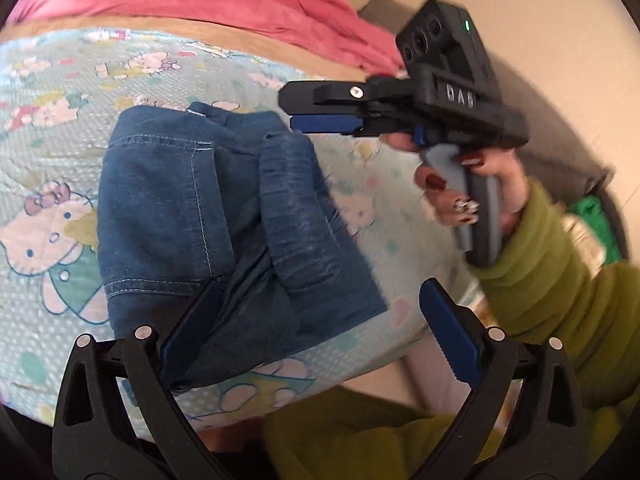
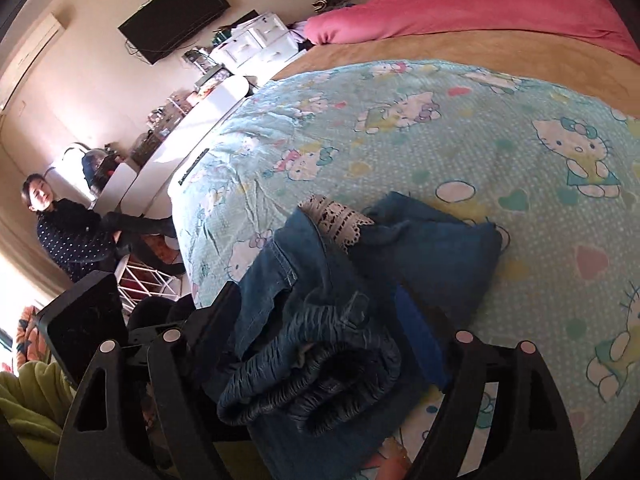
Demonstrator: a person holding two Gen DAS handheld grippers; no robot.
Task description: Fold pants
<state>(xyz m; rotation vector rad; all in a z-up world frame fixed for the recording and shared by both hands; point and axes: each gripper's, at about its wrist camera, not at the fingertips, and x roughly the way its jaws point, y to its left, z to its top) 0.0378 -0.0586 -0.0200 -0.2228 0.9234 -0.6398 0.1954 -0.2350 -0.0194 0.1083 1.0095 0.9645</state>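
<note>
Blue denim pants point(image 1: 224, 220) lie folded into a compact bundle on the Hello Kitty bedsheet point(image 1: 52, 168). My left gripper point(image 1: 320, 320) is open above the bundle's near edge, its left finger over the denim. My right gripper point(image 1: 296, 112) hovers at the bundle's far right corner, jaws close together and holding nothing in the left wrist view. In the right wrist view the pants point(image 2: 340, 300) fill the space between its fingers point(image 2: 420, 332), with the elastic waistband nearest and a white lace edge point(image 2: 336, 216) showing; whether they press the denim is unclear.
A pink duvet point(image 1: 200, 4) lies across the far side of the bed over a tan blanket point(image 2: 440, 48). A person in a dark dotted top point(image 2: 68, 232) sits beside the bed near white drawers point(image 2: 252, 44) and a wall TV point(image 2: 176, 16).
</note>
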